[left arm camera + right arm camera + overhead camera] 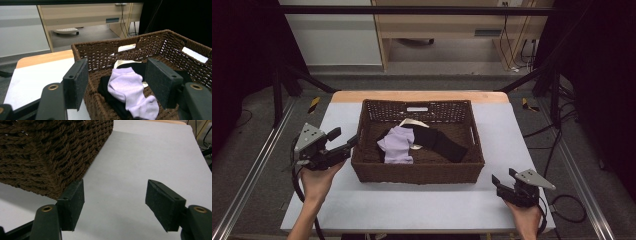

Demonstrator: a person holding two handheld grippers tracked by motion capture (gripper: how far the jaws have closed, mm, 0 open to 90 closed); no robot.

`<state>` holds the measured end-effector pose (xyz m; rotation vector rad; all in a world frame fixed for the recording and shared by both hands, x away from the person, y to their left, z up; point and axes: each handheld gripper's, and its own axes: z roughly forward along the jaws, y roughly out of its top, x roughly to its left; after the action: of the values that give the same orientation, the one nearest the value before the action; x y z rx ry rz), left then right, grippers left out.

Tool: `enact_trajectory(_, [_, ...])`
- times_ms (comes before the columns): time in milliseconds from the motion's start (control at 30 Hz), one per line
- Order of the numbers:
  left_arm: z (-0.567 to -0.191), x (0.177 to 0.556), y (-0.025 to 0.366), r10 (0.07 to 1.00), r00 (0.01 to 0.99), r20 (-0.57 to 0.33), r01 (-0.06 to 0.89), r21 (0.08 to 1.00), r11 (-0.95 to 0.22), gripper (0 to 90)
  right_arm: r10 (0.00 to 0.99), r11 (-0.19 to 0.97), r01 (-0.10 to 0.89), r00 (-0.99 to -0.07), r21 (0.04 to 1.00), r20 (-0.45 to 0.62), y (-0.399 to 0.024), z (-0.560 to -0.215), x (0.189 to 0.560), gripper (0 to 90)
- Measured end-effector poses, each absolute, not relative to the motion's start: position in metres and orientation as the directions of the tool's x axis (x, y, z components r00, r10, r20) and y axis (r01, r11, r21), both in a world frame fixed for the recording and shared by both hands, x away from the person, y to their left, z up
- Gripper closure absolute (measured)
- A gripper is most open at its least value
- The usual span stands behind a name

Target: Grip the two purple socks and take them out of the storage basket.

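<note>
While socks, lilac sock included, lie untouched in basket, left gripper nears its left rim, right gripper idles; both spread.

Lab/test cell, not a home. Table sits inside a framed rig: aluminium rails along both side edges, black struts overhead and at the far corners, dark curtains either side. Loose cables on grey floor. Plain office desk beyond the far edge.
</note>
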<state>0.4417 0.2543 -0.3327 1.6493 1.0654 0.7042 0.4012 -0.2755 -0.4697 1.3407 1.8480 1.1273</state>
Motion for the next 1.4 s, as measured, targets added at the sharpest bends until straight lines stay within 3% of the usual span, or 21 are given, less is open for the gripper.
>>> enact_trajectory(600, [-0.312, 0.475, 0.213, 0.891, 0.455, -0.006, 0.302, 0.942, -0.147, 34.5, 0.946, 0.139, 0.453, -0.323, 0.881, 0.017, -0.275, -0.47, 0.403, 32.9])
enact_trajectory(1400, [-0.34, 0.531, 0.169, 0.887, 0.461, 0.034, 0.347, 0.913, -0.215, 35.4, 0.947, 0.142, 0.462, -0.321, 0.875, 0.016, -0.277, -0.471, 0.403, 32.1])
